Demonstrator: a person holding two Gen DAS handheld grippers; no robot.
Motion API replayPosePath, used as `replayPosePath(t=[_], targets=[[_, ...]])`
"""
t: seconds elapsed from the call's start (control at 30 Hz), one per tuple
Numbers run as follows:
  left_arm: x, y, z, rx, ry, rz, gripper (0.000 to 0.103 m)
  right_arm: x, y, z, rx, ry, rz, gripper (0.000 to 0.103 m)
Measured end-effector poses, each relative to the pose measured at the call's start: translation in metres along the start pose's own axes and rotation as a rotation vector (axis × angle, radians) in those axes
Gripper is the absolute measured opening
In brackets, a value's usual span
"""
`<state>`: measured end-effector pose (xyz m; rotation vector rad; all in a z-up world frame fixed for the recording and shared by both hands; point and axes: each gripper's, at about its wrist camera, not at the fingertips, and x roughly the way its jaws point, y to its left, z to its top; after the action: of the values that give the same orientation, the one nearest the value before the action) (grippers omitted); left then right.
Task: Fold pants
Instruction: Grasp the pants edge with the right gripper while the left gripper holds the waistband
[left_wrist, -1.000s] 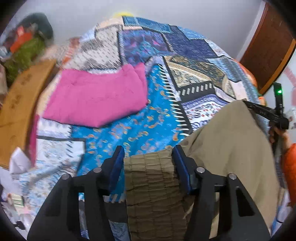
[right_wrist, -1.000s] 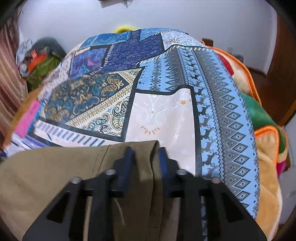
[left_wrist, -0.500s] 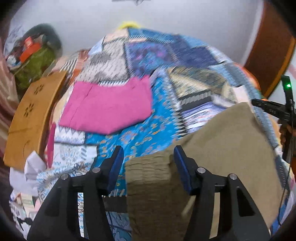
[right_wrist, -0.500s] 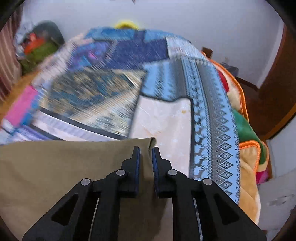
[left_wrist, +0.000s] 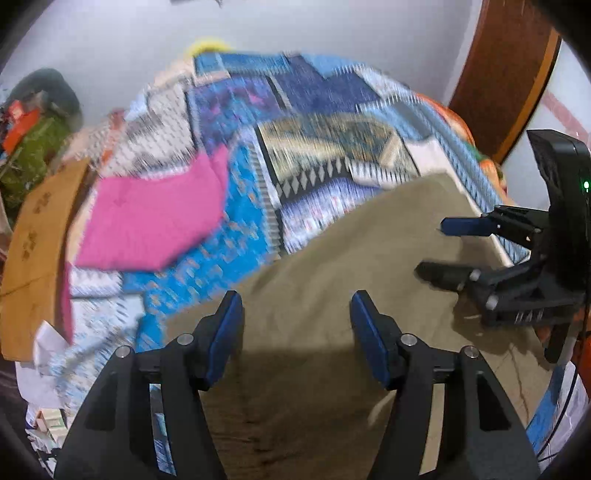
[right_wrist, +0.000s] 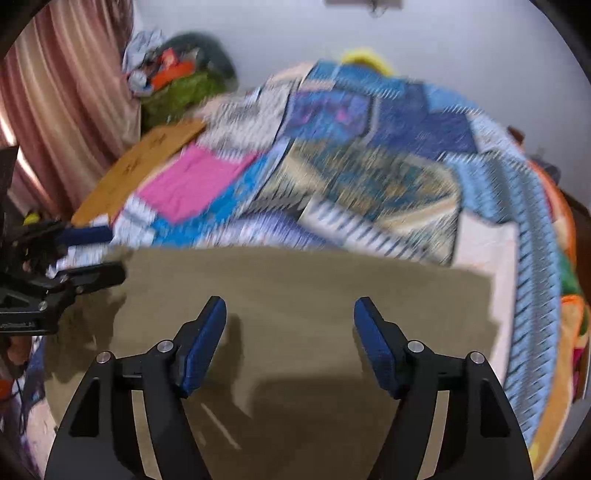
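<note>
From your left wrist camera, your left gripper (left_wrist: 296, 314) has let go: a second ago its blue pads pinched the gathered waistband, and now they stand wide apart over the olive pants (left_wrist: 332, 295), which lie spread flat on the patchwork bedspread (left_wrist: 314, 122). Your right gripper (left_wrist: 432, 251) has come into view at the right edge, its fingers parted above the cloth. A folded pink garment (left_wrist: 155, 221) lies beyond on the left, beside a wooden board (left_wrist: 40, 236); a brown door (left_wrist: 506, 74) stands at the far right.

From your right wrist camera, the right gripper (right_wrist: 290, 319), half a second ago shut on the pants' (right_wrist: 295, 288) edge, is now spread wide with nothing between its pads. The left gripper (right_wrist: 96, 254) shows at the left edge. A pink curtain (right_wrist: 62, 92) hangs behind.
</note>
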<state>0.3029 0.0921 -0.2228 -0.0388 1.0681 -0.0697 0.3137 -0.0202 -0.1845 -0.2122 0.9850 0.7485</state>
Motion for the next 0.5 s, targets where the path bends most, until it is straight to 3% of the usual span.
replayPosePath(t=[0.07,0.1,0.5], targets=[[0.009,-0.003,-0.008,0.005,0.029,-0.008,0.062,0.016,0.005,-0.014,-0.007,0.083,0.012,0.068],[0.009,-0.008,-0.013,0.033,0.008,0.019,0.063,0.018,0.008,-0.018,-0.016,0.094,0.005,0.068],[-0.023,-0.025,-0.049,0.078,-0.029,0.091,0.068,-0.028,0.003,-0.074,0.040,0.061,-0.005,0.068]])
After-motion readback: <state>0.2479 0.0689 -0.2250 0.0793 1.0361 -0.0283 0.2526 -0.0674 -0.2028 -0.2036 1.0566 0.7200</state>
